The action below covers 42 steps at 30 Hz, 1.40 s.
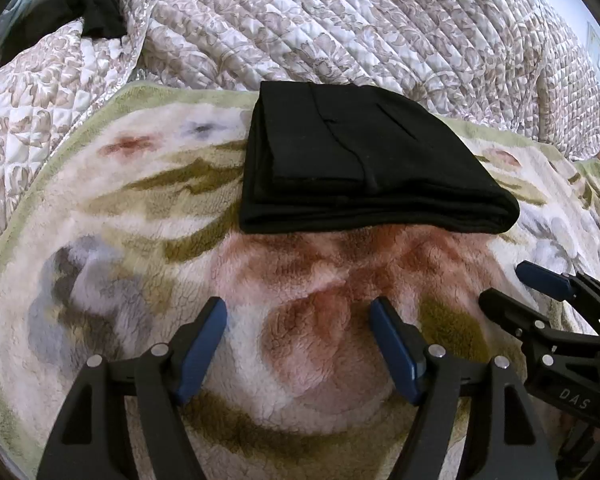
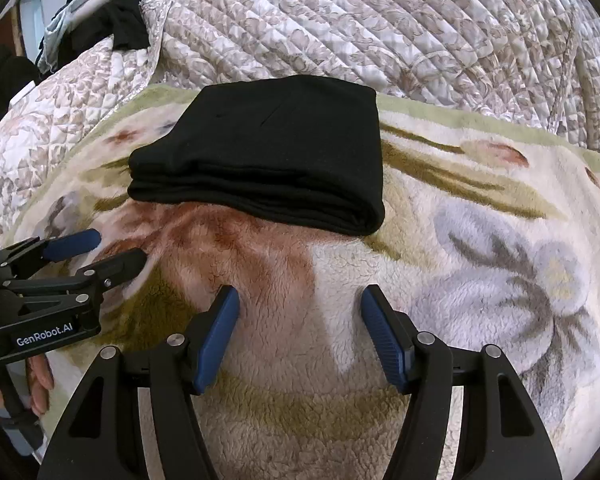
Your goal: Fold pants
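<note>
While the black fabric pants [image 1: 364,160] lie folded in a neat stack at twelve o'clock on the fleecy floral blanket [image 1: 140,240], both the left tool [image 1: 298,344] and right tool [image 2: 296,332] hang apart, empty; folding looks finished.

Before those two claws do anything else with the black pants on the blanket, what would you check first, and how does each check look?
1. Pants folded into a compact stack: ok, layers lie squarely on each other.
2. Pants resting on the fleece blanket: ok, though the far edge reaches the quilt.
3. Left gripper empty: ok, jaws apart, only blanket between them.
4. Right gripper empty: ok, jaws apart, nothing held.
5. Both grippers clear of the pants: ok, bare blanket shows between them and the fold.
6. Underside of the stack smooth: cannot tell, it is hidden.
</note>
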Motion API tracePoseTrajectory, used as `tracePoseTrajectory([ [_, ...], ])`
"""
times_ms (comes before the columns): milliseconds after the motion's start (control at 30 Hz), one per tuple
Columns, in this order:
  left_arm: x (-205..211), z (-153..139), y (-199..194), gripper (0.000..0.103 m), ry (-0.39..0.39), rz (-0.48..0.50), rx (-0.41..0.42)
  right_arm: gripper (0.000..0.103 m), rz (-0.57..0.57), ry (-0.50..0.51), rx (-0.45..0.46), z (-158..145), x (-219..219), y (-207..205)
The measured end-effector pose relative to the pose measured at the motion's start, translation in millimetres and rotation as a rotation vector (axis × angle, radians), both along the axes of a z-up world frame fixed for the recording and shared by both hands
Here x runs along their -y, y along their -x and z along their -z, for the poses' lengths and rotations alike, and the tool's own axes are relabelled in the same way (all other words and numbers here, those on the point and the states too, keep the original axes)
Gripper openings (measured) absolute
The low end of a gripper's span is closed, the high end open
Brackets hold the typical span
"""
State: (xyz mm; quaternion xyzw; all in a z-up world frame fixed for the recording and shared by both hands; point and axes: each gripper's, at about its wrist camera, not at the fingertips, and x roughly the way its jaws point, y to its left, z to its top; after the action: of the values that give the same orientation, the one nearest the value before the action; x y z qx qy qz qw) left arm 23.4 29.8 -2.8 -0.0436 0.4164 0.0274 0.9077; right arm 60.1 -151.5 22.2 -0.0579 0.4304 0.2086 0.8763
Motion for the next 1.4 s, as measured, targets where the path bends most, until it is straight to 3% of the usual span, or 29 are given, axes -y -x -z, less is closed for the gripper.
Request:
tracePoseTrajectory([
  [367,-0.1,0.2,0.7,0.077,0.009,-0.003,0.006,0.065,0.002,-0.017,-0.001,0.3,1.1,0.3],
  [633,-1.4,0.2,1.4,0.079,0.027,-0.002,0.008,0.074,-0.020,-0.052,-0.015,0.2,1.3,-0.2],
  [1167,-1.6,0.3,1.2,0.080,0.044,-0.002,0.010,0.075,-0.020,-0.055,-0.015,0.4,2.4,-0.7],
  [1400,-1.3,0.5,1.3,0.080,0.042,-0.001,0.010,0.075,0.009,0.000,0.020,-0.5,-1.0,8.7],
])
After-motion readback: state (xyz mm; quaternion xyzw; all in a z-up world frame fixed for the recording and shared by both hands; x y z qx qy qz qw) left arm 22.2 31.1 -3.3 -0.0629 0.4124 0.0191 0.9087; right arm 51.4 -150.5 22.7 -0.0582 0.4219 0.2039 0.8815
